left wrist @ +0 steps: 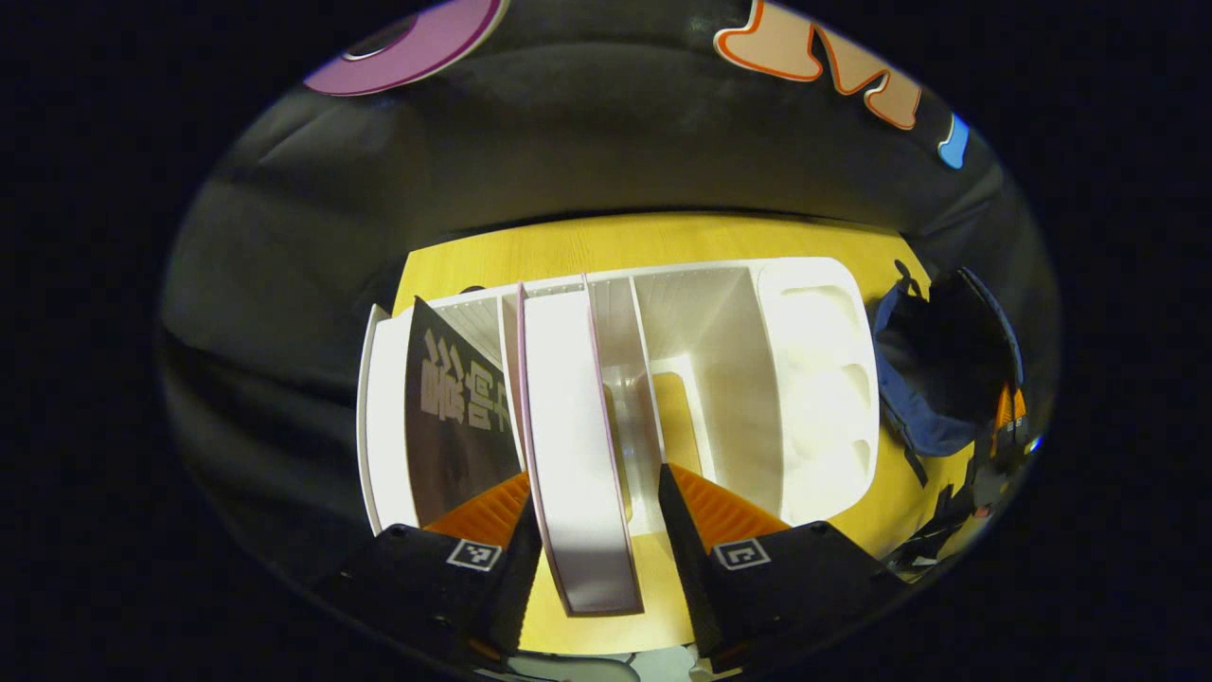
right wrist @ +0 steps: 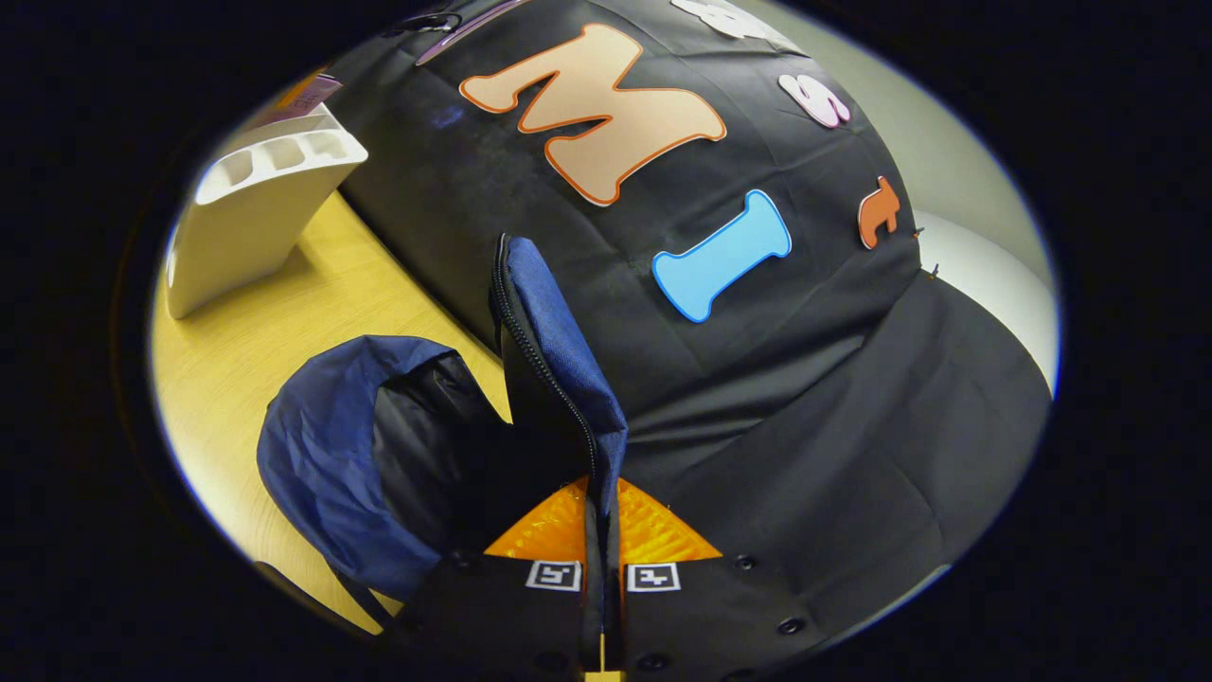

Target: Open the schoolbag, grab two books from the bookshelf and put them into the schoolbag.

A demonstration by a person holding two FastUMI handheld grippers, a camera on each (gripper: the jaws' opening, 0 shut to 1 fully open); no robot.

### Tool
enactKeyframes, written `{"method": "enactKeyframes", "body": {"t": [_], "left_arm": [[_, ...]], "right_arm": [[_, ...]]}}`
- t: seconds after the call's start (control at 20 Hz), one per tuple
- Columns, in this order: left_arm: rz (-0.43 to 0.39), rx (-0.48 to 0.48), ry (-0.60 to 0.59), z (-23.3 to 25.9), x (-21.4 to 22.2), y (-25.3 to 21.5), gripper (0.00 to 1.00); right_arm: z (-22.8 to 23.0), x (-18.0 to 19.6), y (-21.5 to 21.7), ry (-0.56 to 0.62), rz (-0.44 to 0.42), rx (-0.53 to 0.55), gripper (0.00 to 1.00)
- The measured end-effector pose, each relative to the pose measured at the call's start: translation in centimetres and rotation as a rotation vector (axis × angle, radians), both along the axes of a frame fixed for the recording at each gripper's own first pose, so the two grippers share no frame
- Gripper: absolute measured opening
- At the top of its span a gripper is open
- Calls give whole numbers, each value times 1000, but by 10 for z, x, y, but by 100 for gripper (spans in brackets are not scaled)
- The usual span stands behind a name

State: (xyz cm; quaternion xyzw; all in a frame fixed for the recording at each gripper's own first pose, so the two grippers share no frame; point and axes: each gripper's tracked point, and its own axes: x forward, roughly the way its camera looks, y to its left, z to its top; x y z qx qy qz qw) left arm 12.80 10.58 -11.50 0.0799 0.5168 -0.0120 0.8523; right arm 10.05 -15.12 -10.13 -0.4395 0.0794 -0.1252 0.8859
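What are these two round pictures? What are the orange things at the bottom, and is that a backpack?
A person holds a grabbing tool in each hand, and each tool carries a camera looking forward along its two orange fingers, so you see them at the bottom of each picture.

The left gripper view looks at a white bookshelf on a yellow wooden table. The left tool is open, with a fingertip on either side of a white book with a pink edge, ready to grab it. I can't tell whether they touch it yet. A dark book stands to its left.

Yes, that is a backpack. In the right gripper view the right tool is shut on the zipper edge of the blue schoolbag, lifting a flap so the bag gapes open and you see its dark inside.
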Motion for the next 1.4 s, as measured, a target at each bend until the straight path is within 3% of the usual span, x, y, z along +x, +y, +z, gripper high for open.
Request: {"method": "enactKeyframes", "body": {"t": [0.1,0.25,0.4,0.65,1.1,1.4], "left_arm": [[11,-4,29,-6,5,2,57],[54,-32,78,-15,9,4,53],[65,-19,106,-18,12,9,40],[113,24,173,-19,5,13,38],[163,56,176,7,-13,4,38],[242,-25,108,56,-34,-5,39]], "right_arm": [[0,-1,-1,4,2,-1,4],[0,-4,0,4,4,-3,2],[0,-7,-1,6,4,-1,4],[-1,-10,-1,8,3,-4,4],[-3,-16,-1,5,8,3,4],[-2,-22,-4,-7,6,17,4]]}}
